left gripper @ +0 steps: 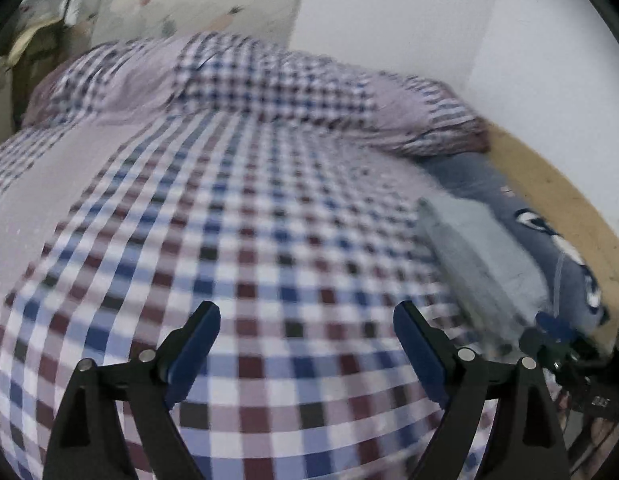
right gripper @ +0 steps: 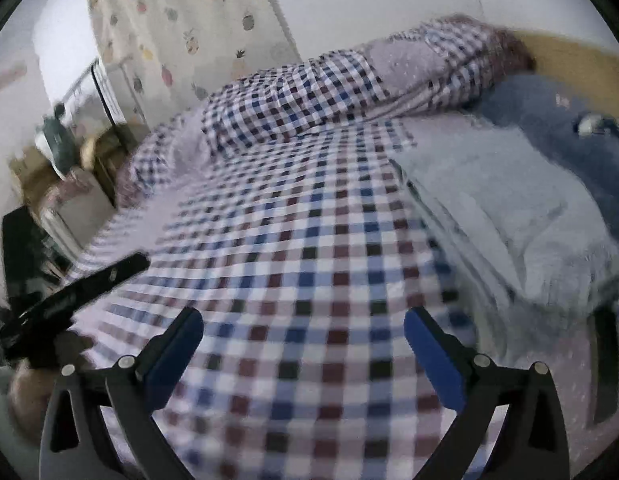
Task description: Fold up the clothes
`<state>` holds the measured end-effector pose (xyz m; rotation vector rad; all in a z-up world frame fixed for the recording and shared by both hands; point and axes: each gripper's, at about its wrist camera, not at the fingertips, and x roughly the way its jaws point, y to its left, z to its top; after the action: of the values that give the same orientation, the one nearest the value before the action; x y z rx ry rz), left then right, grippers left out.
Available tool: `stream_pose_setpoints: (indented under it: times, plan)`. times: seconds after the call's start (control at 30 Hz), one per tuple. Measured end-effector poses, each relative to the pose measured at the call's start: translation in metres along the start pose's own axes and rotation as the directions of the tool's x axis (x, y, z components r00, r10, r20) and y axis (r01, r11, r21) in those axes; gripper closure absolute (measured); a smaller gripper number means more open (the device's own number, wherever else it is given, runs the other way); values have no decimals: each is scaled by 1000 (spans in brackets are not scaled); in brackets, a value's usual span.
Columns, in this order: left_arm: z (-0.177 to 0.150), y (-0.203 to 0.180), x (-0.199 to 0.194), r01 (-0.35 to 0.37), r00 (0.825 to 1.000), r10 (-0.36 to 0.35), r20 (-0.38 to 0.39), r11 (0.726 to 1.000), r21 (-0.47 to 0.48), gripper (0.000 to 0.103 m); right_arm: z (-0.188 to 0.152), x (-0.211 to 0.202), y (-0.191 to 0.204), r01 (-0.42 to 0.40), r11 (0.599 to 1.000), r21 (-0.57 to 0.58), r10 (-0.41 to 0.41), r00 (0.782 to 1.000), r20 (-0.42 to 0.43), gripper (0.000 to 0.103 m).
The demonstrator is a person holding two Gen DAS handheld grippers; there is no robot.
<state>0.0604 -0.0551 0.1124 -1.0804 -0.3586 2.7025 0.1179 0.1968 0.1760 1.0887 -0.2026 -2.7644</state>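
Observation:
A folded pale grey garment lies flat on the right side of the checked bedsheet. Just beyond it, against the bed's edge, lies a navy cloth with a white print. My left gripper hovers open over bare sheet, left of the grey garment, with nothing between its blue pads. My right gripper is also open and empty above the sheet, with the grey garment to its right. A black finger of the left gripper shows at the left edge of the right wrist view.
A bunched checked duvet lies across the far end of the bed. A wooden bed frame runs along the right by the white wall. A fruit-print curtain and bedside clutter stand at the far left.

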Motion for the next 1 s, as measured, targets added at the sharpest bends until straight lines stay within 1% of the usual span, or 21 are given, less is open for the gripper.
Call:
stream_pose_setpoints:
  times: [0.07, 0.1, 0.17, 0.23, 0.4, 0.5, 0.57, 0.67, 0.77, 0.9, 1.0]
  plan:
    - [-11, 7, 15, -39, 999, 39, -17, 999, -9, 12, -1, 24, 10, 64, 995, -82, -64, 998, -2, 0]
    - [-16, 9, 21, -51, 998, 51, -25, 999, -12, 12, -2, 37, 11, 61, 994, -95, -63, 998, -19, 0]
    - [-21, 12, 36, -71, 996, 70, -49, 997, -18, 12, -5, 61, 7, 60, 995, -76, -63, 997, -37, 0]
    - [-22, 12, 48, -73, 996, 71, -62, 997, -19, 12, -9, 83, 2, 73, 996, -60, -76, 996, -53, 0]
    - [-20, 8, 79, -95, 994, 96, -61, 995, 14, 12, -26, 133, -15, 72, 997, -2, -72, 991, -114, 0]
    - [-25, 4, 99, -116, 987, 120, -106, 992, 41, 12, -33, 157, -23, 70, 997, 28, -65, 987, -144, 0]
    - [-29, -1, 107, -148, 980, 155, -128, 987, 68, 12, -35, 170, -26, 93, 995, 22, -88, 984, -155, 0]
    - [-37, -7, 116, -187, 971, 203, -127, 975, 123, 12, -39, 186, -32, 143, 990, -4, -141, 973, -180, 0]
    - [-42, -10, 122, -214, 966, 232, -115, 965, 155, 11, -42, 191, -36, 144, 989, 8, -140, 971, -195, 0]
    - [-45, -10, 125, -230, 963, 247, -106, 961, 154, 9, -42, 196, -32, 168, 985, -23, -170, 965, -201, 0]
    - [-47, -11, 127, -237, 962, 253, -104, 960, 150, 7, -43, 198, -32, 170, 985, -25, -171, 964, -202, 0]
